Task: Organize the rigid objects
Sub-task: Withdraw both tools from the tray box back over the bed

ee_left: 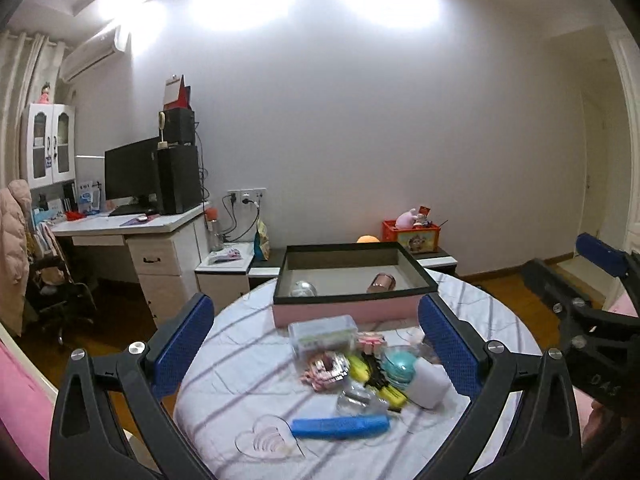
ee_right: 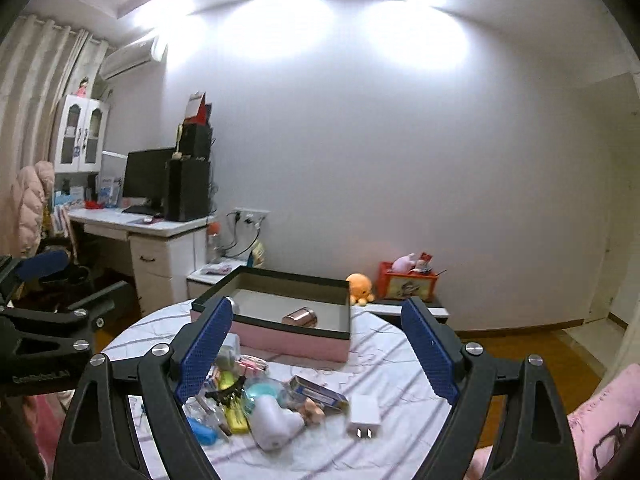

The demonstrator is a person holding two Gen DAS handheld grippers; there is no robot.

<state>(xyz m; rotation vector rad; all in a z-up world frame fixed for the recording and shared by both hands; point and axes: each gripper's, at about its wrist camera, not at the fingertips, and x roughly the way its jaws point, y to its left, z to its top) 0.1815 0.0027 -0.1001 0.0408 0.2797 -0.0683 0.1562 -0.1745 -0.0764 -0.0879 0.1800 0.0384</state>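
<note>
**Sorting barely begun: two items boxed, pile still on table**

Near: left gripper spread wide, nothing between blue pads. Right gripper also spread, empty, held above the near table edge.

On the round table with striped white cloth, just past the grippers: loose heap, unsorted. Nearest, flat blue plastic bar beside clear heart-shaped acrylic piece. Right of those, white USB wall charger with two prongs and white rounded plastic bottle. Middle of heap: teal round case, yellow highlighter, black claw clip, pink hair clips. Far side of heap: clear lidded plastic box, touching the tray's front wall or just short of it, cannot tell.

Far: pink rectangular tray with black rim, holding only a rose-gold metal cylinder lying down and a clear glassy ball. Most of the work left.
</note>
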